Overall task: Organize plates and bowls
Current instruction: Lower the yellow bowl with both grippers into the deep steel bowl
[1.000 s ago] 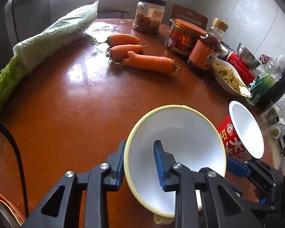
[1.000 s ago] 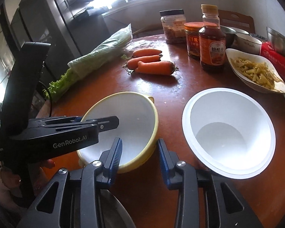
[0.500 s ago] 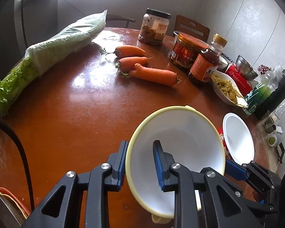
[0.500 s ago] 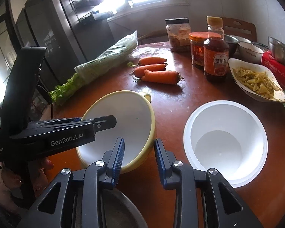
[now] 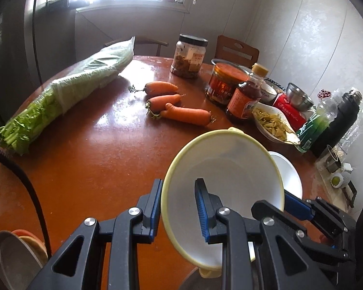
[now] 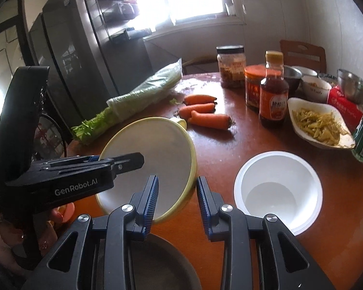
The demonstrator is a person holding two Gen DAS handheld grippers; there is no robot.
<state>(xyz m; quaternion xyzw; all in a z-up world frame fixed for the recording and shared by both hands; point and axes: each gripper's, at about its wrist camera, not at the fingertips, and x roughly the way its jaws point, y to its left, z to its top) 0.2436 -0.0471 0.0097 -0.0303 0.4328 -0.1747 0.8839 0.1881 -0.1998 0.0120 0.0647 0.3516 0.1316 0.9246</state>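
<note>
A yellow bowl (image 5: 230,169) with a white inside hangs tilted above the brown table (image 5: 96,149). My left gripper (image 5: 179,188) is shut on its near rim, one finger inside and one outside. In the right wrist view the same yellow bowl (image 6: 157,154) has its lower right wall between the pads of my right gripper (image 6: 177,193), which is shut on it, while the left gripper (image 6: 133,162) clamps the left rim. A white bowl (image 6: 278,188) stands on the table to the right, and it also shows as the white bowl (image 5: 289,176) behind the yellow one.
Three carrots (image 5: 179,106), bagged celery (image 5: 79,87), jars and a sauce bottle (image 5: 246,96), a dish of pickles (image 5: 273,123) and bottles crowd the far and right side. A stack of plates (image 5: 12,256) sits at the near left edge. A metal dish (image 6: 157,265) lies under my right gripper.
The yellow bowl has risen off the table and tilted more, with both grippers going up with it. The right gripper's fingers closed a little onto the bowl's wall.
</note>
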